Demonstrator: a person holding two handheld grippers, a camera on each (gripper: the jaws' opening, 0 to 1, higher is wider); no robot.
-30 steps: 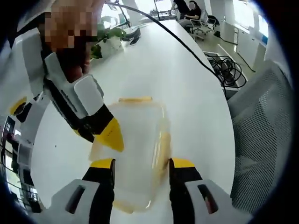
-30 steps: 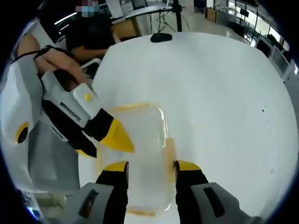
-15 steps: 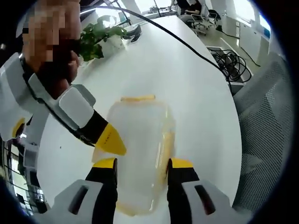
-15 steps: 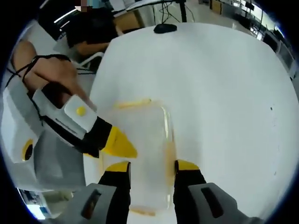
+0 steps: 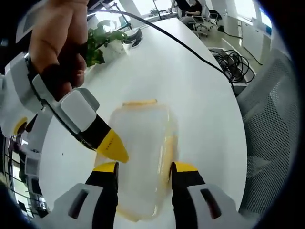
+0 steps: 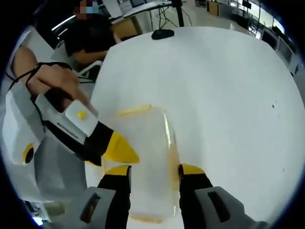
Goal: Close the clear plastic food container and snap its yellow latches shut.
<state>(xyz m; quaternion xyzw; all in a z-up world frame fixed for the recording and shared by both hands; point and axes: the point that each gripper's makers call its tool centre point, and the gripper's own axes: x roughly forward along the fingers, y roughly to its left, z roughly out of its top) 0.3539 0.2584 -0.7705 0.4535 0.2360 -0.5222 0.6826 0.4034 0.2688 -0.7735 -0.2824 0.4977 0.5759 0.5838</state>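
A clear plastic food container (image 5: pixel 140 138) with its lid on lies on the white table (image 5: pixel 200 109). Yellow latches show at its far end (image 5: pixel 139 102) and along its right side (image 5: pixel 167 148). My left gripper (image 5: pixel 145 168) stands open over the container's near half, one jaw on each side. The right gripper's yellow tip (image 5: pixel 112 146) rests at the container's left edge. In the right gripper view the container (image 6: pixel 145 157) lies the same way, with my right gripper (image 6: pixel 153 171) open above it. There the left gripper's tip (image 6: pixel 119 148) meets the left edge.
In the left gripper view a potted plant (image 5: pixel 97 40) stands at the far side, a black cable (image 5: pixel 190 47) crosses the table and a mesh chair (image 5: pixel 271 143) sits to the right. In the right gripper view there is a black mouse (image 6: pixel 163 34) and a seated person (image 6: pixel 90 40).
Both views have shifted slightly with the hands. The container has stayed put, and each gripper's yellow tip has kept to the container's left edge.
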